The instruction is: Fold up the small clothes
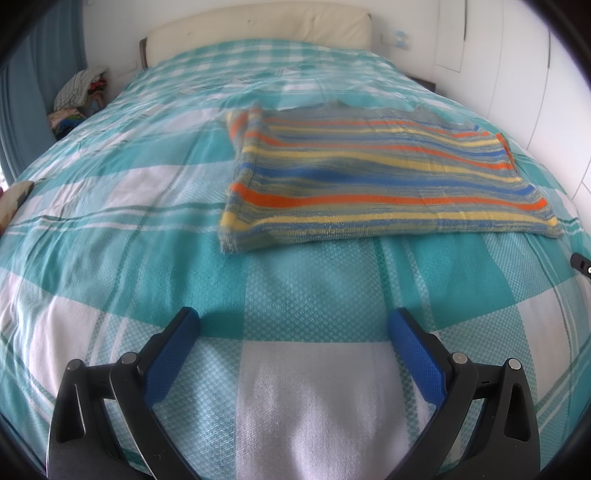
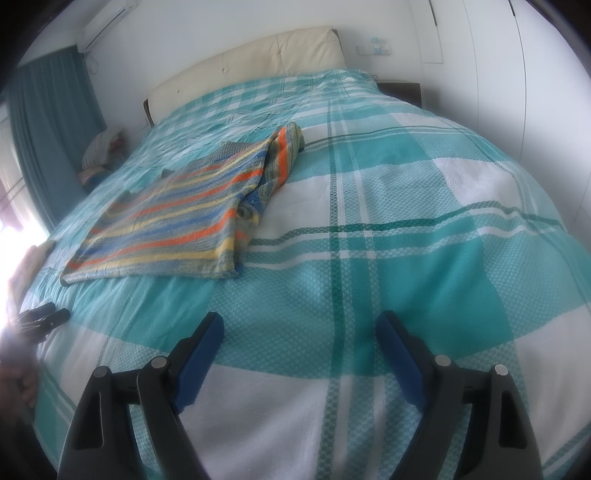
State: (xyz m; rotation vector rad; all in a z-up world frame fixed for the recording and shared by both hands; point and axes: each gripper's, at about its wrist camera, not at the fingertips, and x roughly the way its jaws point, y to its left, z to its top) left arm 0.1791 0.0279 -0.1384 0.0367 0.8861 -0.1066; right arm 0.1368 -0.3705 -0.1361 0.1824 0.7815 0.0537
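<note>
A striped knit garment [image 1: 369,177] in orange, yellow, blue and grey lies flat on the bed, its sides folded in. In the right wrist view it [image 2: 173,221] lies to the left, with a folded sleeve along its right side. My left gripper [image 1: 295,325] is open and empty, hovering over the bedspread short of the garment's near edge. My right gripper [image 2: 299,332] is open and empty, to the right of the garment and well short of it. The left gripper's tip [image 2: 40,317] shows at the left edge of the right wrist view.
The bed has a teal and white checked bedspread [image 1: 110,221] and a cream headboard [image 1: 258,26]. A pile of clothes [image 1: 81,96] sits beside the bed at the far left. White wardrobe doors [image 2: 498,74] stand on the right. A teal curtain [image 2: 48,110] hangs on the left.
</note>
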